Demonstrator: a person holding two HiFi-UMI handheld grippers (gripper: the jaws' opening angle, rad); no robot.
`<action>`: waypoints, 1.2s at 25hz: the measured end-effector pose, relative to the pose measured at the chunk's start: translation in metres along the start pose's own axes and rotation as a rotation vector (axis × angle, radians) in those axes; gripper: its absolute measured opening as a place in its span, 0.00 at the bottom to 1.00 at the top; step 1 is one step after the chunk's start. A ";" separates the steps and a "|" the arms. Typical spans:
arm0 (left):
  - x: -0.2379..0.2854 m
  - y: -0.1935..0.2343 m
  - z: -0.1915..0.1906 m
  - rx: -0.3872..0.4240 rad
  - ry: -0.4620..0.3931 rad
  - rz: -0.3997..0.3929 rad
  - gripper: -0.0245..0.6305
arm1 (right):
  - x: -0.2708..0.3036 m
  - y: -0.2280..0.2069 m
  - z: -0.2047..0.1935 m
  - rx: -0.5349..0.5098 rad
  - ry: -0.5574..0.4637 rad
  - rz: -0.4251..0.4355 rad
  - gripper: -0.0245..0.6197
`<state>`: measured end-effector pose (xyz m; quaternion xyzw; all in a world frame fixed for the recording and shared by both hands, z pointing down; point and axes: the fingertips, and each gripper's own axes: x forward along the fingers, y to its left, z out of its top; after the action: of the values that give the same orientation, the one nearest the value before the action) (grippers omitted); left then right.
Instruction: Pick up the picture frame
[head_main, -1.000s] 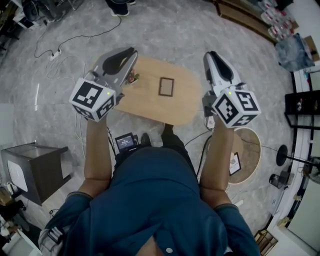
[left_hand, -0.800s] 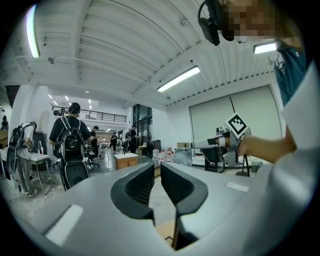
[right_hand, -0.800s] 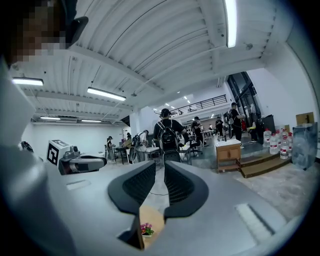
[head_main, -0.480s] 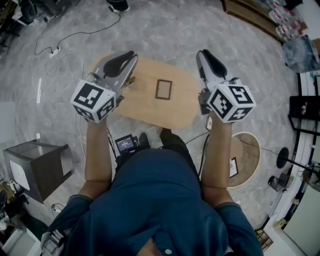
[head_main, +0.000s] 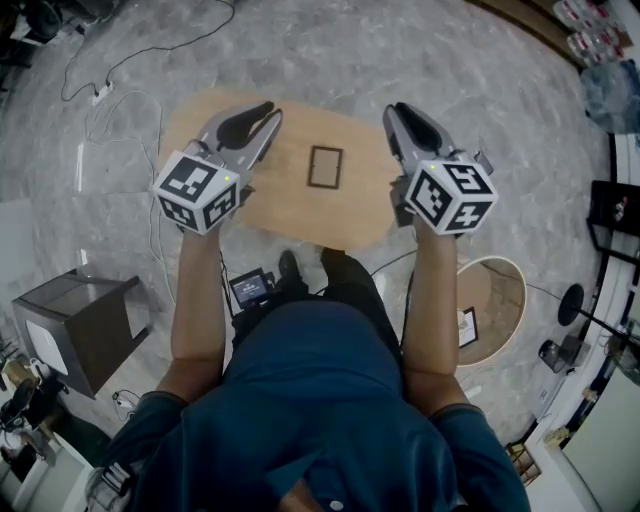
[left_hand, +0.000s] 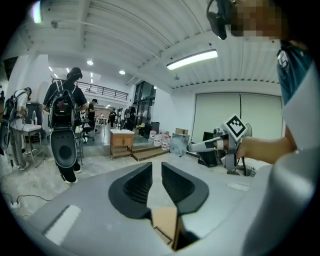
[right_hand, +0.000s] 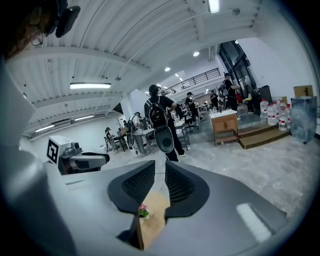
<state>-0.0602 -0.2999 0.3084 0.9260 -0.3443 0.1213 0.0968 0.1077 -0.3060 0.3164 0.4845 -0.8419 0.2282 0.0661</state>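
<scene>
On the wooden table, picture frame lies flat, untouched; left gripper jaws opening, empty; right gripper barely parted, empty. Risk: narrow jaws just shove the flat frame.

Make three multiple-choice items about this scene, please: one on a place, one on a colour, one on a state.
1. Where is the picture frame?
A. on the floor
B. on the wooden table
C. on a chair

2. What colour are the flowers in the small pot?
A. yellow
B. blue
C. pink

3. In what state is the picture frame?
A. lying flat, untouched
B. standing upright
C. gripped in a tool

Answers:
1 B: the head view shows it mid-table, between the left tool and the right tool.
2 C: the right gripper view shows pink blooms.
3 A: both tools are apart from it with nothing between their jaws, and the left tool's jaws are opening.
</scene>
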 end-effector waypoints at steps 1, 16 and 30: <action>0.006 0.003 -0.008 -0.011 0.013 -0.001 0.12 | 0.005 -0.004 -0.008 0.011 0.015 0.000 0.11; 0.082 0.045 -0.159 -0.205 0.248 -0.029 0.15 | 0.081 -0.060 -0.154 0.189 0.249 0.014 0.16; 0.135 0.069 -0.322 -0.448 0.436 -0.040 0.21 | 0.143 -0.117 -0.310 0.335 0.472 -0.019 0.18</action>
<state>-0.0584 -0.3495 0.6612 0.8403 -0.3154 0.2361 0.3725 0.0985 -0.3294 0.6761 0.4302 -0.7491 0.4700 0.1813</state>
